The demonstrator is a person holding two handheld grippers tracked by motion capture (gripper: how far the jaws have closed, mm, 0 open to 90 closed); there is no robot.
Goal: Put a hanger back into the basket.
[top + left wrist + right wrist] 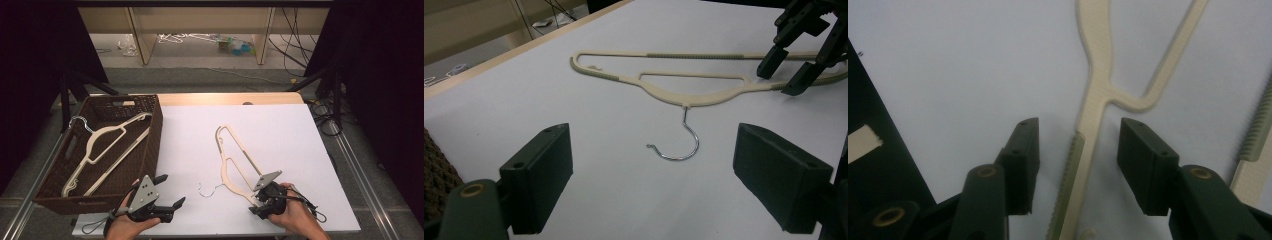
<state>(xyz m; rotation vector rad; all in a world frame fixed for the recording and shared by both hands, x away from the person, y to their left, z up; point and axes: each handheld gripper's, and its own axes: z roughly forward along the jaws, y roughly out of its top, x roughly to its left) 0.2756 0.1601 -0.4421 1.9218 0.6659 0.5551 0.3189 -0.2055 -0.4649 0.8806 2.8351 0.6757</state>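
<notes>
We are at a white table (pixel 280 125), a two-jaw gripper in each hand, working on a cream plastic hanger (pixel 235 160) that lies flat on it, just right of the middle.

Nearest to us, the right gripper (pixel 1078 150) points down over the near end of that hanger. Its jaws stand part-way apart, one on each side of the ridged shoulder arm, and the pads do not press on it yet. To grip well, we judge that we should keep this arm centred between the pads, settle until they flank its full thickness, then close squarely on the ridged stretch, where the plastic should slip least. Closing too high would likely pinch only the top edge.

The left gripper (pixel 167 192) hovers at the near left edge of the table, jaws wide apart and holding nothing, facing the hanger's metal hook (pixel 679 145).

Farther left stands a dark wicker basket (pixel 150 145) with a second cream hanger (pixel 107 150) lying inside it.

In the high view our right hand (pixel 295 212) and the gripper body cover the hanger's near end, so the contact point is hidden there. In the right gripper view the hanger is cut off at the edges. Beyond the table, small items on the floor are too blurred to name.
</notes>
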